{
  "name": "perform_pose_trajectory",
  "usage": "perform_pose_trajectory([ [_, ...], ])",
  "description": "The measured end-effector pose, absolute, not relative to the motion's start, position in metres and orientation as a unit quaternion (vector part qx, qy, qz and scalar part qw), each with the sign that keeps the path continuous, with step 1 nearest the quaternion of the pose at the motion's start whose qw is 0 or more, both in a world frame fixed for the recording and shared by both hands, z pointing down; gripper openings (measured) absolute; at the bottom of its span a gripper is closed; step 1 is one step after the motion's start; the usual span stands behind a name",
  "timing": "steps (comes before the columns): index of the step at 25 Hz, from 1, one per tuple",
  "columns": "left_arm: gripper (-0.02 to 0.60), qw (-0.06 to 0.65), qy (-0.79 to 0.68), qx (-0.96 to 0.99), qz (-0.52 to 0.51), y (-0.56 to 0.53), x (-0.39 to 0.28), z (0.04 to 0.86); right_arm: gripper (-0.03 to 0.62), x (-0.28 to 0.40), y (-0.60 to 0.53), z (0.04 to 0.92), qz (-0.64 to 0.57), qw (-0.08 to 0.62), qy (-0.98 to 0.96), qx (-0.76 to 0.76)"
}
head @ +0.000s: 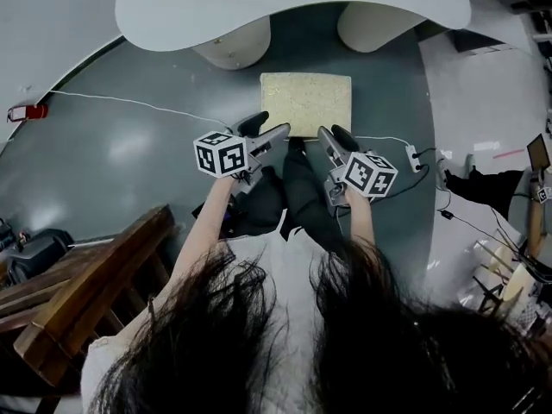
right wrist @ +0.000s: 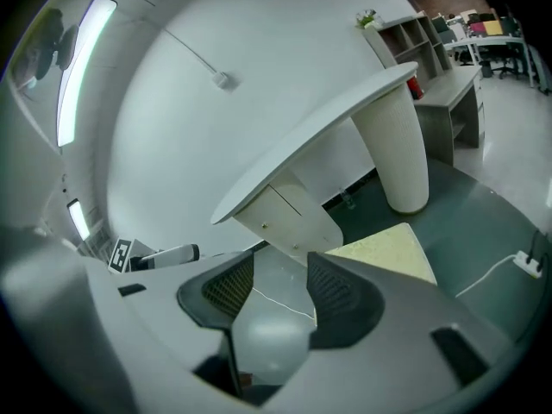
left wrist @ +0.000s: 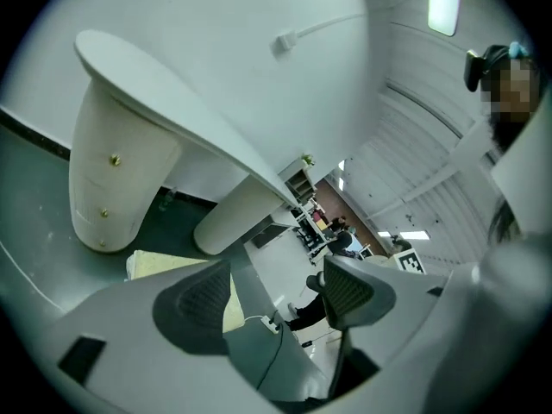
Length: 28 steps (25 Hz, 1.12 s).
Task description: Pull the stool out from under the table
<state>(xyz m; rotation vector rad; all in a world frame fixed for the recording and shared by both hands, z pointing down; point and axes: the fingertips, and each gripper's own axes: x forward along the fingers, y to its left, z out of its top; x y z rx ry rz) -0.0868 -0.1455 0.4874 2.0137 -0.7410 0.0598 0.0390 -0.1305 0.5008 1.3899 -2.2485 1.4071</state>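
Looks down on a glossy dark grey floor [head: 129,153], paler at right, below a curved white table [head: 293,3] on two cream legs. Places the pale yellow square stool [head: 306,103] on open floor just in front of the table, clear of its top. Keeps left gripper [head: 269,128] and right gripper [head: 333,136] off the stool's near edge, both sets of jaws apart and empty. Trails a white cable [head: 129,102] across to a power strip [head: 412,155]. Carries black-and-white square markers on both cubes.

Floor [head: 129,153] L of stool [head: 306,102] clear; cable [head: 384,138] R; table [head: 293,7] behind.
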Motion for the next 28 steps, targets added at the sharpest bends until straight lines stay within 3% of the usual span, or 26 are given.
perform_pose_trajectory([
  [5, 0.333, 0.409, -0.277, 0.868, 0.05, -0.141, -0.096, 0.434, 0.202, 0.024, -0.12, 0.458, 0.444, 0.068, -0.765, 0.462],
  [9, 0.236, 0.367, -0.27, 0.888, 0.066, -0.121, -0.107, 0.409, 0.192, 0.013, -0.099, 0.433, 0.427, 0.055, -0.773, 0.467],
  [18, 0.117, 0.366, -0.233, 0.9, 0.046, -0.064, -0.112, 0.396, 0.134, -0.005, -0.04, 0.411, 0.409, 0.047, -0.779, 0.474],
  [28, 0.084, 0.361, -0.231, 0.902, 0.043, -0.023, -0.1, 0.386, 0.097, 0.0, -0.004, 0.398, 0.397, 0.056, -0.796, 0.454],
])
